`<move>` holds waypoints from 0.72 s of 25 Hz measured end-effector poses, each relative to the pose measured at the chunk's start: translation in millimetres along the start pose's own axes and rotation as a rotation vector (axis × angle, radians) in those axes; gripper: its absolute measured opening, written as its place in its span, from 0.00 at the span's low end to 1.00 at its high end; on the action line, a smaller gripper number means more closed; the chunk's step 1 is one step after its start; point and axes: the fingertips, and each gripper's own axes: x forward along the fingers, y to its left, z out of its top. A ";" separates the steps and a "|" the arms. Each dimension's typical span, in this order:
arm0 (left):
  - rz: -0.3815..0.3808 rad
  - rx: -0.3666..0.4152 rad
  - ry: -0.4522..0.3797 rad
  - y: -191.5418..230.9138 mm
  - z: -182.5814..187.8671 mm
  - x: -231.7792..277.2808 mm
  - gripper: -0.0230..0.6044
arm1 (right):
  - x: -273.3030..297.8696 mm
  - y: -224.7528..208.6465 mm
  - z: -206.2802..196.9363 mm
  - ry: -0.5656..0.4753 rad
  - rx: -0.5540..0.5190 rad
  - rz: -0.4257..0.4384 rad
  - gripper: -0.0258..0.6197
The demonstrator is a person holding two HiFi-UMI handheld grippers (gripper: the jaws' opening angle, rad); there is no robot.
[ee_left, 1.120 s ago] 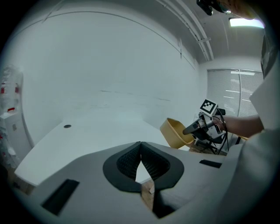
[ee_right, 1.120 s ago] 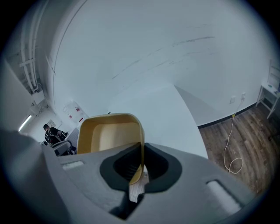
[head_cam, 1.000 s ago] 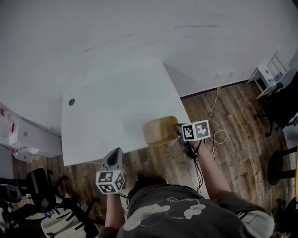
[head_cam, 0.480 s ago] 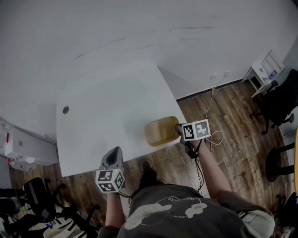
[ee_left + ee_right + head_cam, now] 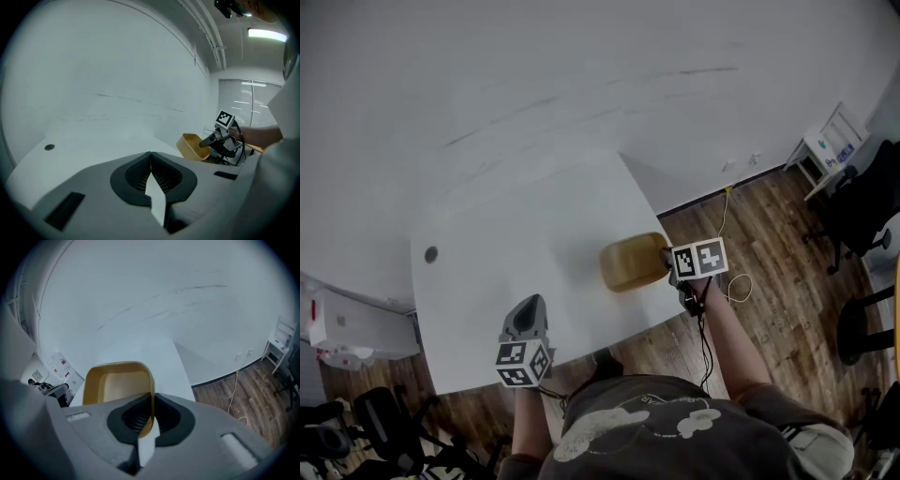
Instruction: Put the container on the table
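A yellow container point(image 5: 631, 262) with rounded corners is held over the right edge of the white table point(image 5: 516, 225). My right gripper point(image 5: 664, 263) is shut on its near rim. In the right gripper view the rim of the container point(image 5: 117, 385) passes between the closed jaws of the right gripper point(image 5: 152, 399). Whether its base touches the table I cannot tell. My left gripper point(image 5: 528, 314) hovers over the table's front edge, shut and empty. The left gripper view shows the left gripper point(image 5: 150, 155) with its jaws together, and the container point(image 5: 193, 146) off to the right.
A small dark round hole point(image 5: 430, 254) marks the table's left side. A white wall stands behind the table. On the wooden floor to the right lie a cable point(image 5: 737, 279), black office chairs point(image 5: 862, 211) and a white shelf point(image 5: 830, 145). More chairs point(image 5: 375, 422) stand at bottom left.
The person has stepped closer to the table. The container and my right gripper now lie further over the tabletop, and my left gripper is above the table's front edge instead of the floor.
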 end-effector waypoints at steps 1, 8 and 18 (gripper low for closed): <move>-0.005 0.003 -0.004 5.8 6.6 6.6 0.05 | 4.7 -2.5 7.7 0.001 0.000 -0.009 0.05; -0.038 0.026 -0.020 47.1 42.0 49.7 0.05 | 42.2 -11.3 53.4 0.026 -0.004 -0.058 0.05; -0.032 0.008 -0.030 109.6 65.4 103.1 0.05 | 109.3 -23.8 108.7 0.082 -0.017 -0.122 0.05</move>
